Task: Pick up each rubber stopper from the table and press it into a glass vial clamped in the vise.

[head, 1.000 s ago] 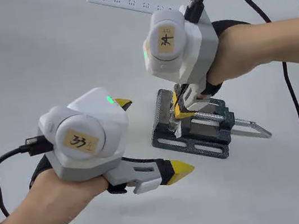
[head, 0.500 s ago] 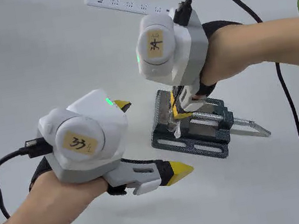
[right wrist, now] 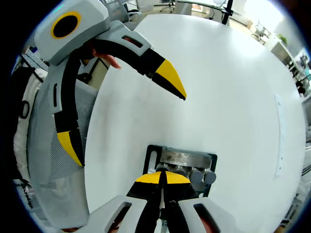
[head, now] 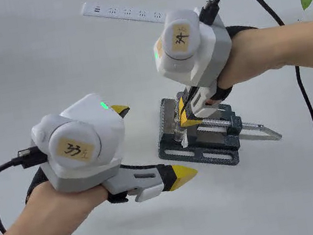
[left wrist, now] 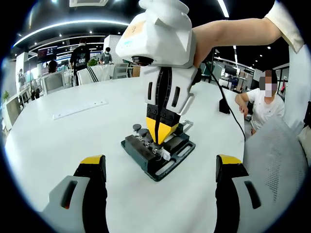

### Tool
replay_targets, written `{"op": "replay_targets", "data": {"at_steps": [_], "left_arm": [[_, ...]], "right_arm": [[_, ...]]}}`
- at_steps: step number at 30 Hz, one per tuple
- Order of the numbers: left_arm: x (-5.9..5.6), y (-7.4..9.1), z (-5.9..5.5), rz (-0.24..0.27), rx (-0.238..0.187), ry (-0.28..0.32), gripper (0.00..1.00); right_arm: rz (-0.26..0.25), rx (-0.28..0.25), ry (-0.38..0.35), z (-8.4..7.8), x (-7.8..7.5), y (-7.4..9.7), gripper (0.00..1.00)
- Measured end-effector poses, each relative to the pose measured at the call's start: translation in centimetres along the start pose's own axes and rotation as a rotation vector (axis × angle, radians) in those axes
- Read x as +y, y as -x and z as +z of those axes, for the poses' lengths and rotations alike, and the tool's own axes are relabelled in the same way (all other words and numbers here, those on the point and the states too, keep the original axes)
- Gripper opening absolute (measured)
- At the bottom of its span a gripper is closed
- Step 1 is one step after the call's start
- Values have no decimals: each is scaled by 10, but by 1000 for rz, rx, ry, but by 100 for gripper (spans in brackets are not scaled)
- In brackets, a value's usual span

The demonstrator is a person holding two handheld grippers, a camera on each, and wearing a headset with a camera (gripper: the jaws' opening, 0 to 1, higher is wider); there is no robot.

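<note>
My right claw (head: 185, 119), tips pressed together, stands over the vise (head: 208, 142) (two vials (left wrist: 137, 129) beside it look stoppered already); my left claw (head: 153, 142) hangs spread, empty.

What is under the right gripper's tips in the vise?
The vise holds two stoppered vials that show just beside the right gripper. Its shut yellow tips cover the spot directly beneath, so any vial or stopper there is hidden.

White round table (left wrist: 58, 141), open office beyond (chairs (left wrist: 90, 76) at far edge), ceiling strip lights (left wrist: 73, 25)
</note>
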State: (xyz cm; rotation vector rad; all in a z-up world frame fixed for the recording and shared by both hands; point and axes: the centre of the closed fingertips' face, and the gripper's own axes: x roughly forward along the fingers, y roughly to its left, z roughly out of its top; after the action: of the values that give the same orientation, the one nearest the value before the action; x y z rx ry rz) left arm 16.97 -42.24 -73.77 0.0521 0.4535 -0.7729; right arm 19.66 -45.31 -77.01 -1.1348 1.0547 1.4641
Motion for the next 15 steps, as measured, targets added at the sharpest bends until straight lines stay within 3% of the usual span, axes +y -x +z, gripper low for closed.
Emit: {"op": "replay_targets", "data": {"at_steps": [10, 12, 15], "left_arm": [[5, 4, 3, 14, -1, 4, 93], [5, 4, 4, 16, -1, 5, 93], [5, 4, 4, 15, 1, 6, 93]], "right_arm": [[-32, -24, 9, -4, 0, 6, 0], [-59, -76, -32, -3, -3, 11, 0], [-58, -146, -86, -6, 4, 19, 4]]}}
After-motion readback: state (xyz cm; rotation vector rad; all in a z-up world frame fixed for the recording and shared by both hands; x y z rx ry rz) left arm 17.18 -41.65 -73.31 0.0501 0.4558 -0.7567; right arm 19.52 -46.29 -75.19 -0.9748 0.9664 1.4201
